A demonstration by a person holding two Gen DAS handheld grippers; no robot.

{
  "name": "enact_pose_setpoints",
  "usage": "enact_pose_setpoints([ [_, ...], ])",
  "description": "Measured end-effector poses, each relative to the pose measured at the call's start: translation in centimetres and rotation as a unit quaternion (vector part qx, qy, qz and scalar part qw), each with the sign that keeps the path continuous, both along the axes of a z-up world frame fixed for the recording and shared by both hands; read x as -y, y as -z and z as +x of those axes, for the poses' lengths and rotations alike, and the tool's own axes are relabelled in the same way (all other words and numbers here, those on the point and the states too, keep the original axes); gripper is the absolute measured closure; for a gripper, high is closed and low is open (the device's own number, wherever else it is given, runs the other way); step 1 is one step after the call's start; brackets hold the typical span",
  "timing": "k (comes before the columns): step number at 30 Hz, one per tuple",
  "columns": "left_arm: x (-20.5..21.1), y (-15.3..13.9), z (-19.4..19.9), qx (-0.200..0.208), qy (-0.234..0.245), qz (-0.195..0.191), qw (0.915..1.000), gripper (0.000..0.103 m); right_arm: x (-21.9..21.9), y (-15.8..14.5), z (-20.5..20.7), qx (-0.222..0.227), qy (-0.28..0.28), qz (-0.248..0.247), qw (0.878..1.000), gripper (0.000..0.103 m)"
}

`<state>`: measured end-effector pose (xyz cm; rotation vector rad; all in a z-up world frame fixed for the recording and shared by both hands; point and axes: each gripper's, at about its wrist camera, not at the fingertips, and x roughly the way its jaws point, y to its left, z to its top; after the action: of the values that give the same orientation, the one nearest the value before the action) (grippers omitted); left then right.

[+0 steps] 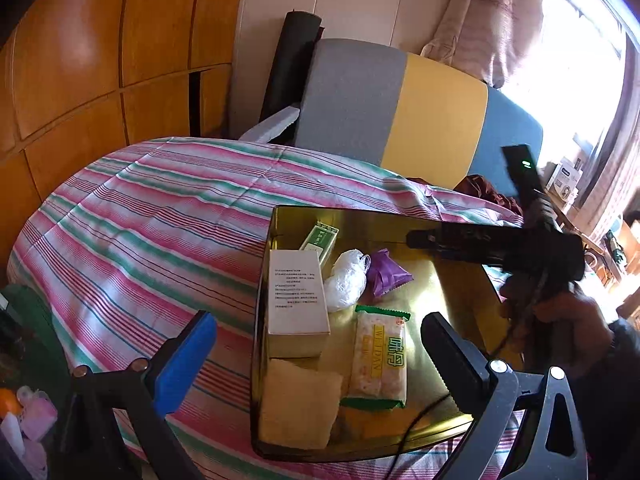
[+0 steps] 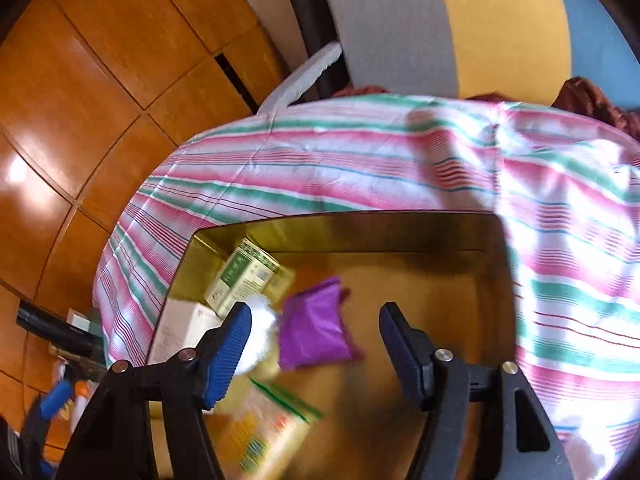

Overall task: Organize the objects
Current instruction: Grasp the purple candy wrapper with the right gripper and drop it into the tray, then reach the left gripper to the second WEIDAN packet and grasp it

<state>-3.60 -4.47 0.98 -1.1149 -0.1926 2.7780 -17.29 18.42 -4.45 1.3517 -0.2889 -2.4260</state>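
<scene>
A gold tray (image 1: 276, 240) is shown resting on a bed covered by a striped sheet (image 1: 160, 208), so that loose items are gathered in one container. Along its left wall a white box (image 1: 298, 300), a green carton (image 1: 319, 238) and a yellow sponge (image 1: 298, 404) are ranged; a snack packet (image 1: 380, 358), a white wad (image 1: 346, 280) and a purple pouch (image 1: 386, 274) are laid beside them, while the right part is left bare for further items. The right gripper (image 2: 316, 348) is held over the tray above the purple pouch, its fingers (image 2: 228, 352) parted and empty; the pouch is judged to be just released. The left gripper (image 1: 320, 360) is held near the tray's front edge, widely spread, with nothing gripped
</scene>
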Motion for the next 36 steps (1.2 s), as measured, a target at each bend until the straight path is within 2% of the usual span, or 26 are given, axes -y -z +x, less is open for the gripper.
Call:
enact_pose_setpoints([
  [7, -2.3, 0.1, 0.5, 0.000, 0.018, -0.003, 0.9998, 0.000, -4.8, -1.1, 5.3, -0.020, 0.027, 0.043, 0.999, 0.036],
  [15, -6.3, -0.6, 1.4, -0.009, 0.064, -0.022, 0.9977, 0.000, -13.6, -1.1, 10.6, -0.014, 0.101, 0.033, 0.994, 0.036],
  [18, -8.4, -1.1, 1.7, -0.018, 0.092, -0.030, 0.9952, 0.000, -18.0, -1.7, 12.3, -0.021, 0.143, 0.039, 0.989, 0.036],
  [21, -10.9, -1.3, 1.7, -0.015, 0.126, -0.037, 0.9913, 0.000, -23.3, -2.6, 14.4, -0.035, 0.204, 0.047, 0.977, 0.036],
  [23, -12.7, -1.6, 1.7, -0.013, 0.151, -0.035, 0.9879, 0.000, -26.7, -2.9, 15.9, -0.043, 0.251, 0.054, 0.965, 0.036],
  [25, -14.5, -1.9, 1.5, -0.013, 0.171, -0.037, 0.9846, 0.000, -30.4, -2.9, 17.5, -0.049, 0.311, 0.063, 0.947, 0.036],
  [27, -16.5, -2.1, 1.4, -0.009, 0.193, -0.033, 0.9805, 0.000, -33.9, -2.5, 19.5, -0.054, 0.376, 0.049, 0.924, 0.036],
  [28, -17.4, -2.2, 1.2, -0.007, 0.203, -0.031, 0.9787, 0.000, -35.5, -2.0, 20.4, -0.051, 0.413, 0.036, 0.909, 0.036],
  [30, -19.4, -2.0, 1.0, 0.002, 0.219, -0.035, 0.9751, 0.000, -38.7, -1.0, 22.2, -0.035, 0.477, -0.027, 0.878, 0.036],
  [32, -21.1, -1.5, 0.6, 0.017, 0.230, -0.036, 0.9724, 0.001, -40.8, -0.2, 23.5, -0.026, 0.516, -0.075, 0.853, 0.036],
  [35, -23.7, -0.4, 0.1, 0.038, 0.247, -0.036, 0.9676, 0.001, -42.5, 0.9, 24.5, -0.012, 0.540, -0.123, 0.832, 0.036],
  [36, -24.6, 0.0, -0.1, 0.043, 0.253, -0.037, 0.9658, 0.001, -42.7, 1.1, 24.8, -0.012, 0.543, -0.130, 0.829, 0.036],
])
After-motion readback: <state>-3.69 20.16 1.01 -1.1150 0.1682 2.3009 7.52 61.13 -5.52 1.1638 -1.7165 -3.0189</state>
